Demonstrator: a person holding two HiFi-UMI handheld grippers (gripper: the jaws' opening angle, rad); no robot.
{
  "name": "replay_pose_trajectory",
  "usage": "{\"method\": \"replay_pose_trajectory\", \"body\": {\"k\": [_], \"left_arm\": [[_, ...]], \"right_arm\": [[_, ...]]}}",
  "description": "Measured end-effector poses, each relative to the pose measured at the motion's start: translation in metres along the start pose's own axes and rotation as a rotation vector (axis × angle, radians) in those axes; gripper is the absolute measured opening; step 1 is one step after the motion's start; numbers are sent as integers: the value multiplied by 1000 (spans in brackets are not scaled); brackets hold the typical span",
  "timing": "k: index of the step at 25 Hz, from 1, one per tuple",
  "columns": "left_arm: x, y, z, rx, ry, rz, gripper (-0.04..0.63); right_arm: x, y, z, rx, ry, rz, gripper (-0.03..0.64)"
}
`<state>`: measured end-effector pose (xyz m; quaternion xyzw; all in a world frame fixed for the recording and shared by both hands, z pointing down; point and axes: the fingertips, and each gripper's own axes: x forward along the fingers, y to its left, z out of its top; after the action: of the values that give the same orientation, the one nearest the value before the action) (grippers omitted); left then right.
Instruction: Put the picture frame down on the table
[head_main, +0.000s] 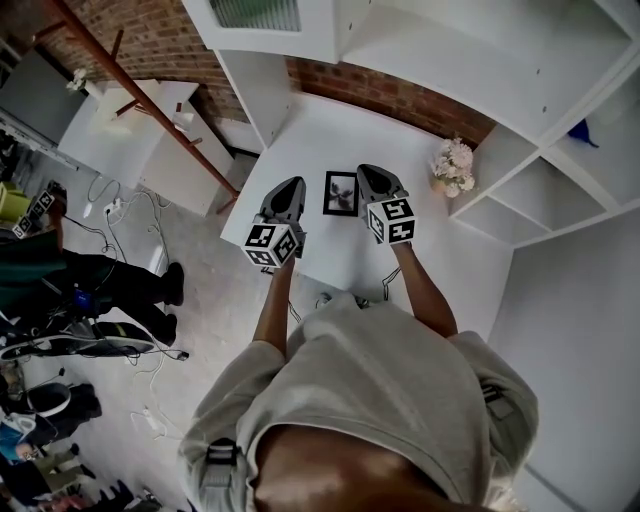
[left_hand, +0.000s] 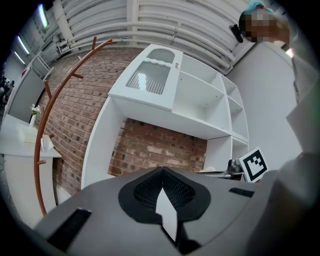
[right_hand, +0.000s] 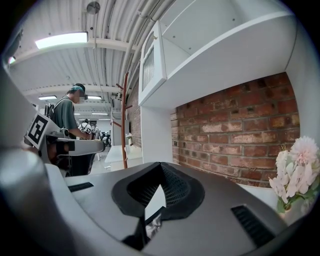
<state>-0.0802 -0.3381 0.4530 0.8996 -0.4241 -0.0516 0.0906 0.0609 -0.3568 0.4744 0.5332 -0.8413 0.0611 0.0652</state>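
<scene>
The picture frame (head_main: 340, 193), black with a dark photo, lies face up on the white table (head_main: 300, 130) between my two grippers. The left gripper (head_main: 292, 185) hovers just left of it, jaws closed together with nothing in them. Just right of the frame is the right gripper (head_main: 369, 172), also shut and empty. In the left gripper view the left gripper (left_hand: 161, 171) points at the brick wall and shelves. In the right gripper view a corner of the frame (right_hand: 150, 226) shows through the gap under the right gripper (right_hand: 161, 165).
A small vase of pale flowers (head_main: 453, 166) stands at the table's back right, also visible as the flowers (right_hand: 296, 170). White shelving (head_main: 520, 120) surrounds the table. A reddish coat rack (head_main: 130, 90) and cables (head_main: 110, 205) are to the left, where another person (right_hand: 70, 112) stands.
</scene>
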Motion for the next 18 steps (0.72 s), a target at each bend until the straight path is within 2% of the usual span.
{"method": "replay_pose_trajectory", "body": {"k": [18], "left_arm": [[3,-6,-2,-13,3,-13,15]], "right_arm": [[-5,-5,-7,9,18,-18,25]]}}
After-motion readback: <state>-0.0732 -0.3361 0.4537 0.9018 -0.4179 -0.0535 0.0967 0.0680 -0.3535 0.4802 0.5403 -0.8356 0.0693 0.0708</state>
